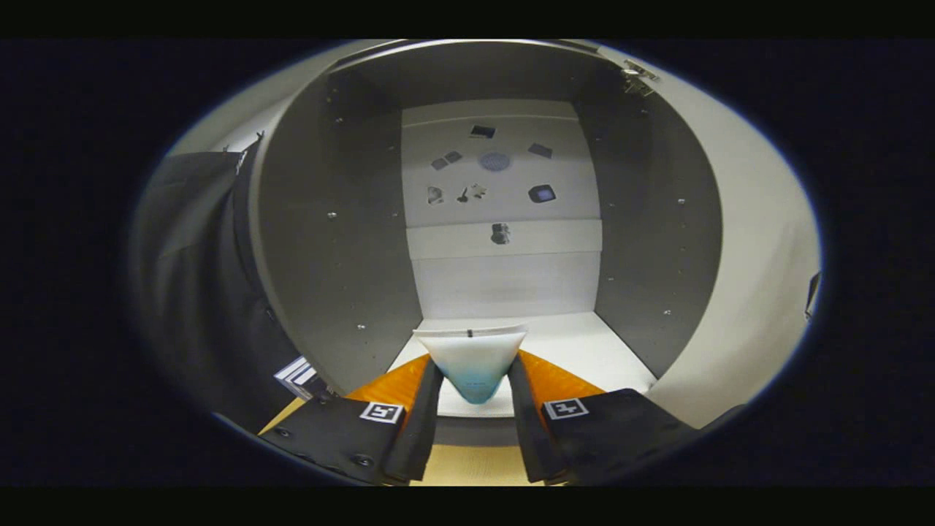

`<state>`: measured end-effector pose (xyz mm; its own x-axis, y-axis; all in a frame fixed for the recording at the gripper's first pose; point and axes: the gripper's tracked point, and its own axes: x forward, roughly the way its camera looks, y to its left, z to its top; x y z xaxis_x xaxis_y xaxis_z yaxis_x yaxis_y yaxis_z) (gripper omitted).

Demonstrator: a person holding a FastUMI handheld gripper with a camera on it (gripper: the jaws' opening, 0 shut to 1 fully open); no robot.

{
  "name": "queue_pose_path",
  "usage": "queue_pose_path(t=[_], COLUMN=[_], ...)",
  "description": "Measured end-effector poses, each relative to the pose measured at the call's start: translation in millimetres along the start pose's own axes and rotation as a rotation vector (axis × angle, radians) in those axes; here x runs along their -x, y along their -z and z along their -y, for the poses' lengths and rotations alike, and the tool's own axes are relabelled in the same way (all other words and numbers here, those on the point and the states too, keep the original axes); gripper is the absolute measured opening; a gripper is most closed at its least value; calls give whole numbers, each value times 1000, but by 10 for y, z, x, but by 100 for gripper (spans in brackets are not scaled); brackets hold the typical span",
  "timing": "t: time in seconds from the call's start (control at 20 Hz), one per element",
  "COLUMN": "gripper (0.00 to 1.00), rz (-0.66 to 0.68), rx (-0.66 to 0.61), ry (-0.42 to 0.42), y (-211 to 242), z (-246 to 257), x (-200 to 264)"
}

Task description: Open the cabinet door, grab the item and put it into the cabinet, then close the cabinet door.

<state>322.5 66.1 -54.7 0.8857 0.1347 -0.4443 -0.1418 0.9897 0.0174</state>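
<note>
Tongs [475, 409] first: from my seat I see them set at a middling gap, and between the two fingers sits a white pouch [472, 358] that fades to blue at its narrow lower end. Both fingers [422, 427] press against its tapering sides, so the pouch is gripped there, with its wide top edge spreading out just above and ahead of the fingertips.

Going left to right, black cloth [197, 292] hangs beside the cabinet [336, 241], and below it a small striped box [299, 376] sits on the tan counter [475, 467] just left of the tongs. Next comes the cabinet's grey left inner wall, dotted with small pegs. The door [752, 241] is swung wide off to the right, its pale face showing with a hinge [637, 79] near the top.

Inside, the white cabinet floor [584, 351] lies just beyond the pouch; the pouch hangs at the front lip, over the floor's near edge. The white back panel [504, 183] carries several small dark stickers or marks, too small for me to tell apart.
</note>
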Motion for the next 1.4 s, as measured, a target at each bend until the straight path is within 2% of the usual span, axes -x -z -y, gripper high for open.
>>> queue_pose_path(t=[0.1,0.3,0.65,0.8,0.95,1.0,1.3,1.4], gripper=[56,56,58,63,89,92,95,95], rz=[-54,-155,-151,-154,-132,-124,-21,16], rx=[8,15,14,11,44,53,63,53], ry=[16,35,21,2,19,23,17,-23], y=[52,291,334,355,323,312,56,-10], z=[53,113,50,1,17,14,-53,-169], x=[-313,-617,-762,-755,-724,-698,-268,36])
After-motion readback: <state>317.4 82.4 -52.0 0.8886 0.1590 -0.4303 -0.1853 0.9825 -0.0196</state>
